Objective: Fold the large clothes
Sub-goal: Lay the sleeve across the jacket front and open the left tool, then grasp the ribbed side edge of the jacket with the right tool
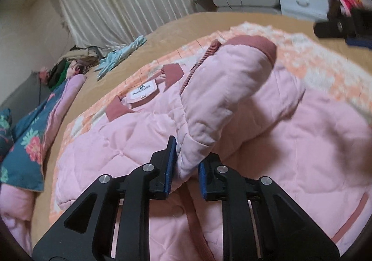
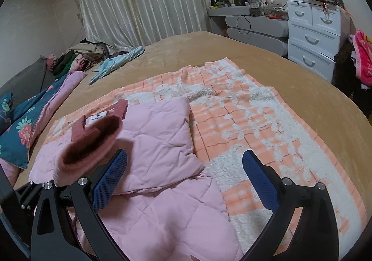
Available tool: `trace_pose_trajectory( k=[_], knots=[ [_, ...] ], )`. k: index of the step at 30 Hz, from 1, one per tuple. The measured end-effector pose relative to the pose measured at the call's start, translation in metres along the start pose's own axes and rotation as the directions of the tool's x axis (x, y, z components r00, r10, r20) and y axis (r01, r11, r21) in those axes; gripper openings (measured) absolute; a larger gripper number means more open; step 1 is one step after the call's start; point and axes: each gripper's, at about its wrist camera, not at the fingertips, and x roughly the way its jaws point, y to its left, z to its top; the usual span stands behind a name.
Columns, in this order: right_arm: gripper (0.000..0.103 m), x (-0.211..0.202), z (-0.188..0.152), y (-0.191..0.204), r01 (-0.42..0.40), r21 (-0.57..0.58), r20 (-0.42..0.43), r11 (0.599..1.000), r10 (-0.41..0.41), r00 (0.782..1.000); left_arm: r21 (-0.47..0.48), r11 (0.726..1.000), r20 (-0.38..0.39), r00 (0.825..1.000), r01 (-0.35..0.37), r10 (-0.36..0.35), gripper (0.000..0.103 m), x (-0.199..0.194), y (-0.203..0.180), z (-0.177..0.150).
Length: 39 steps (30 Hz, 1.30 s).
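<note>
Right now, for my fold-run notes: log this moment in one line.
left gripper: shut on sleeve | right gripper: open, empty | pink jacket: on blanket

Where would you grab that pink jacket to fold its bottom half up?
Probably at the jacket's bottom hem, nearest the camera, coming in low from the near side. The body lies flat on the blanket, so only an edge gives the jaws something to pinch. The open right gripper already hovers there; the left gripper pinches the sleeve.
</note>
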Motion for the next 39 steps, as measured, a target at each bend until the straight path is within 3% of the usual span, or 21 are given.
trace_pose_trajectory(
  k=[3, 7, 11, 16, 19, 28, 35, 36, 39],
  knots=[
    [0.099, 0.001, -0.001, 0.0, 0.001, -0.001, -0.004, 1.0, -0.001, 1.0, 0.036, 0.999, -0.032, 0.999, 0.014, -0.012, 0.023, 0.003, -0.006, -0.005],
    [0.099, 0.002, -0.001, 0.001, 0.0, -0.007, -0.011, 1.0, 0.0, 1.0, 0.061, 0.996, -0.085, 0.994, 0.071, -0.065, 0.055, -0.002, -0.015, -0.01],
    [0.099, 0.003, -0.003, 0.005, -0.021, -0.014, -0.024, 1.0, 0.021, 1.0, 0.036, 0.985, -0.098, 0.981, 0.171, -0.167, 0.067, -0.018, -0.01, -0.018],
    [0.099, 0.006, -0.008, 0.021, -0.088, -0.026, -0.053, 0.996, 0.087, 0.995, -0.118, 0.964, -0.086, 0.965, 0.238, -0.249, 0.082, -0.035, 0.032, -0.024],
    [0.099, 0.009, -0.012, 0.038, -0.139, -0.045, -0.081, 0.989, 0.136, 0.987, -0.217, 0.949, -0.073, 0.966, 0.229, -0.25, 0.089, -0.04, 0.065, -0.025],
    [0.099, 0.033, -0.034, 0.085, -0.277, -0.025, -0.229, 0.96, 0.264, 0.937, -0.38, 0.916, -0.069, 0.983, 0.131, -0.169, 0.094, -0.035, 0.134, -0.032],
    [0.099, 0.057, -0.051, 0.091, -0.287, 0.089, -0.312, 0.954, 0.3, 0.902, -0.482, 0.874, -0.096, 0.989, 0.056, -0.117, 0.094, -0.025, 0.182, -0.052],
    [0.098, 0.06, -0.052, 0.09, -0.294, 0.113, -0.315, 0.949, 0.314, 0.896, -0.493, 0.869, -0.1, 0.988, 0.051, -0.114, 0.094, -0.025, 0.187, -0.055],
    [0.079, 0.069, -0.054, 0.085, -0.309, 0.172, -0.336, 0.935, 0.351, 0.874, -0.531, 0.846, -0.106, 0.988, 0.042, -0.115, 0.094, -0.021, 0.199, -0.062]
  ],
)
